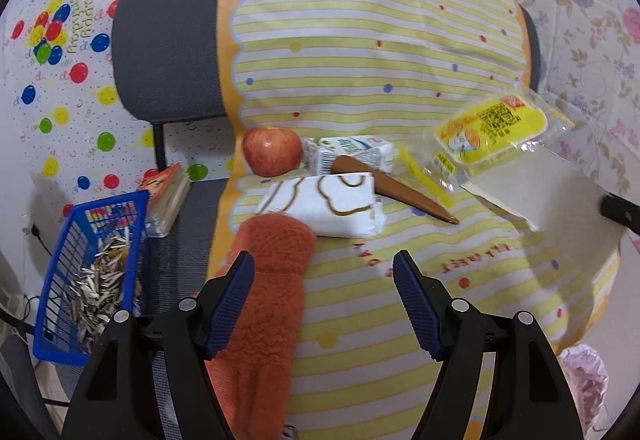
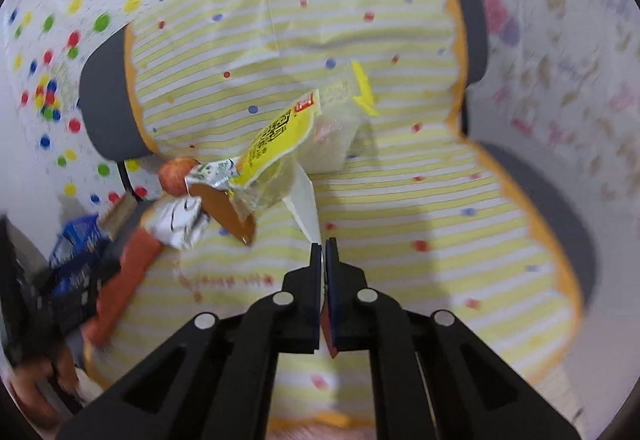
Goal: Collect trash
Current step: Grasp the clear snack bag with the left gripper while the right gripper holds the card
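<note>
wrapper [image 1: 492, 130] – yellow and clear plastic, crumpled, hanging lifted off the striped cloth | card [image 2: 305, 200] – white, sticking out of its lower end, getting pinched at the tip

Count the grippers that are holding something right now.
1. The right gripper is shut on the yellow wrapper, lifted above the cloth. The left gripper is open, holding nothing, over the orange sock.
</note>
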`<action>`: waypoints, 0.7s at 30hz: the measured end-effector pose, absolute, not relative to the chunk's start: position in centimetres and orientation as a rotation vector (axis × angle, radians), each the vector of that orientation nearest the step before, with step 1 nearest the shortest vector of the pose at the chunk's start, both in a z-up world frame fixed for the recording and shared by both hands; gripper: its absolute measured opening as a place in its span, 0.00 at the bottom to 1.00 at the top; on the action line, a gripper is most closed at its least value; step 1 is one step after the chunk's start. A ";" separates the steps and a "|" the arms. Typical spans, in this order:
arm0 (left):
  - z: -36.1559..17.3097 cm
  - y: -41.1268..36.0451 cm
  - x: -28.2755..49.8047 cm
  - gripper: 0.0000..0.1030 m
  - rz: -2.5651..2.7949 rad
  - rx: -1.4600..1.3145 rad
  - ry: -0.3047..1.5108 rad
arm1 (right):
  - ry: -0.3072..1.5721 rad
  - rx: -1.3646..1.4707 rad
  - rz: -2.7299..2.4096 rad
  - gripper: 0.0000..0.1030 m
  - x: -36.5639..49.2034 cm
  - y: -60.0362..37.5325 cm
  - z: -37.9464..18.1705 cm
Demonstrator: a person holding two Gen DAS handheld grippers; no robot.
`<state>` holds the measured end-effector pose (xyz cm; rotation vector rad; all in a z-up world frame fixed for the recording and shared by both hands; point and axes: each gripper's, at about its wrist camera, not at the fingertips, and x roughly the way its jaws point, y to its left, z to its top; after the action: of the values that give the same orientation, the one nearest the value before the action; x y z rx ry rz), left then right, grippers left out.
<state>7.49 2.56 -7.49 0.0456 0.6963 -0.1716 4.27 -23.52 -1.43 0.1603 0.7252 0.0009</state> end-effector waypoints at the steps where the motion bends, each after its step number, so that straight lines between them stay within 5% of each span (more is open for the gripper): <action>1: -7.5 2.2 7.4 0.70 -0.181 0.047 0.695 | 0.716 0.135 -0.014 0.03 3.1 -23.7 -1.1; 21: -8.7 -15.4 9.5 0.76 -0.440 0.388 0.586 | 0.670 0.202 -0.076 0.03 -2.1 -29.1 -1.2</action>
<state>9.46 -15.45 -8.74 0.3885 0.5863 -0.4402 -2.11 -29.13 -1.21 0.2022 0.6701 -0.0764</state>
